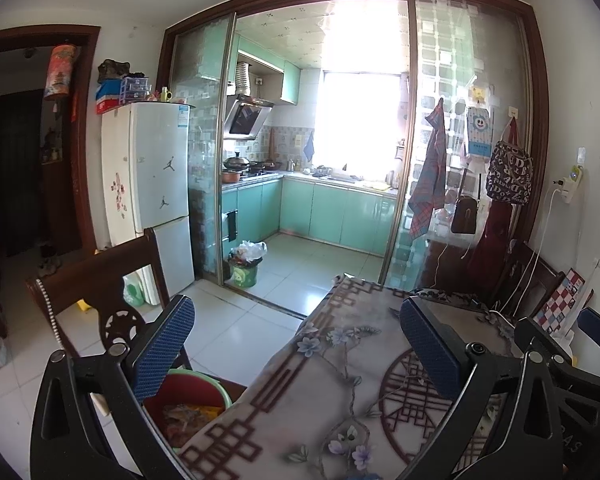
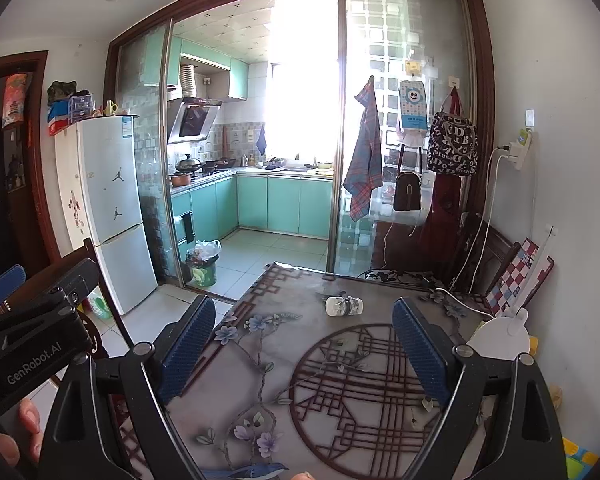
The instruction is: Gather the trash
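Below my left gripper [image 1: 296, 352], jaws spread and empty, a red bucket [image 1: 188, 396] of scraps sits beside the table [image 1: 340, 400]. My right gripper [image 2: 304, 352] also gapes wide over the flowered cloth, pinching nothing. Farther on, a small white bottle [image 2: 343, 305] lies on its side; beyond, a lined bin [image 2: 202, 265] stands by the kitchen doorway.
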A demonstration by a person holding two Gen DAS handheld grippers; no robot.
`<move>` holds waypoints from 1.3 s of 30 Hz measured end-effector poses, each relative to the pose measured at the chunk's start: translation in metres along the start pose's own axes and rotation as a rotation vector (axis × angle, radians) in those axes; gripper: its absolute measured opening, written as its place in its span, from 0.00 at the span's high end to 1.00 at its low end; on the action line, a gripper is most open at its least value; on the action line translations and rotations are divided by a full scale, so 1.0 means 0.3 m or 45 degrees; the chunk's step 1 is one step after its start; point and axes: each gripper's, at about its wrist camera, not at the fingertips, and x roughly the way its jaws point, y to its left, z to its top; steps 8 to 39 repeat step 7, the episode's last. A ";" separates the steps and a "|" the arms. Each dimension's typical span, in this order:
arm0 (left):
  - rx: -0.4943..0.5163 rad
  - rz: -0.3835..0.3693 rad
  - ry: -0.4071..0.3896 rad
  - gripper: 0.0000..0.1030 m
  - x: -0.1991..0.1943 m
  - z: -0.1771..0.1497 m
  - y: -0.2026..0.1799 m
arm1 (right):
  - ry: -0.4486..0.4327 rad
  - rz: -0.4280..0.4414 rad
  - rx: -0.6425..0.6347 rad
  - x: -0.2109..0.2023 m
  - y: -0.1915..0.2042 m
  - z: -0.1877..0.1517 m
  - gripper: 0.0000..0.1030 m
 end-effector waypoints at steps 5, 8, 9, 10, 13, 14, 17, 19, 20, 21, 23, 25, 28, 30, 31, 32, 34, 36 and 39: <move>0.034 0.004 0.045 0.00 0.017 -0.011 -0.007 | 0.007 -0.008 0.003 0.007 0.000 -0.010 0.12; 0.058 -0.003 0.055 0.00 0.029 -0.025 -0.017 | 0.020 -0.011 0.005 0.017 -0.004 -0.024 0.12; 0.058 -0.003 0.055 0.00 0.029 -0.025 -0.017 | 0.020 -0.011 0.005 0.017 -0.004 -0.024 0.12; 0.058 -0.003 0.055 0.00 0.029 -0.025 -0.017 | 0.020 -0.011 0.005 0.017 -0.004 -0.024 0.12; 0.058 -0.003 0.055 0.00 0.029 -0.025 -0.017 | 0.020 -0.011 0.005 0.017 -0.004 -0.024 0.12; 0.058 -0.003 0.055 0.00 0.029 -0.025 -0.017 | 0.020 -0.011 0.005 0.017 -0.004 -0.024 0.12; 0.058 -0.003 0.055 0.00 0.029 -0.025 -0.017 | 0.020 -0.011 0.005 0.017 -0.004 -0.024 0.12; 0.058 -0.003 0.055 0.00 0.029 -0.025 -0.017 | 0.020 -0.011 0.005 0.017 -0.004 -0.024 0.12; 0.058 -0.003 0.055 0.00 0.029 -0.025 -0.017 | 0.020 -0.011 0.005 0.017 -0.004 -0.024 0.12; 0.058 -0.003 0.055 0.00 0.029 -0.025 -0.017 | 0.020 -0.011 0.005 0.017 -0.004 -0.024 0.12; 0.058 -0.003 0.055 0.00 0.029 -0.025 -0.017 | 0.020 -0.011 0.005 0.017 -0.004 -0.024 0.12; 0.058 -0.003 0.055 0.00 0.029 -0.025 -0.017 | 0.020 -0.011 0.005 0.017 -0.004 -0.024 0.12; 0.058 -0.003 0.055 0.00 0.029 -0.025 -0.017 | 0.020 -0.011 0.005 0.017 -0.004 -0.024 0.12; 0.058 -0.003 0.055 0.00 0.029 -0.025 -0.017 | 0.020 -0.011 0.005 0.017 -0.004 -0.024 0.12; 0.058 -0.003 0.055 0.00 0.029 -0.025 -0.017 | 0.020 -0.011 0.005 0.017 -0.004 -0.024 0.12; 0.058 -0.003 0.055 0.00 0.029 -0.025 -0.017 | 0.020 -0.011 0.005 0.017 -0.004 -0.024 0.12; 0.058 -0.003 0.055 0.00 0.029 -0.025 -0.017 | 0.020 -0.011 0.005 0.017 -0.004 -0.024 0.12; 0.058 -0.003 0.055 0.00 0.029 -0.025 -0.017 | 0.020 -0.011 0.005 0.017 -0.004 -0.024 0.12; 0.058 -0.003 0.055 0.00 0.029 -0.025 -0.017 | 0.020 -0.011 0.005 0.017 -0.004 -0.024 0.12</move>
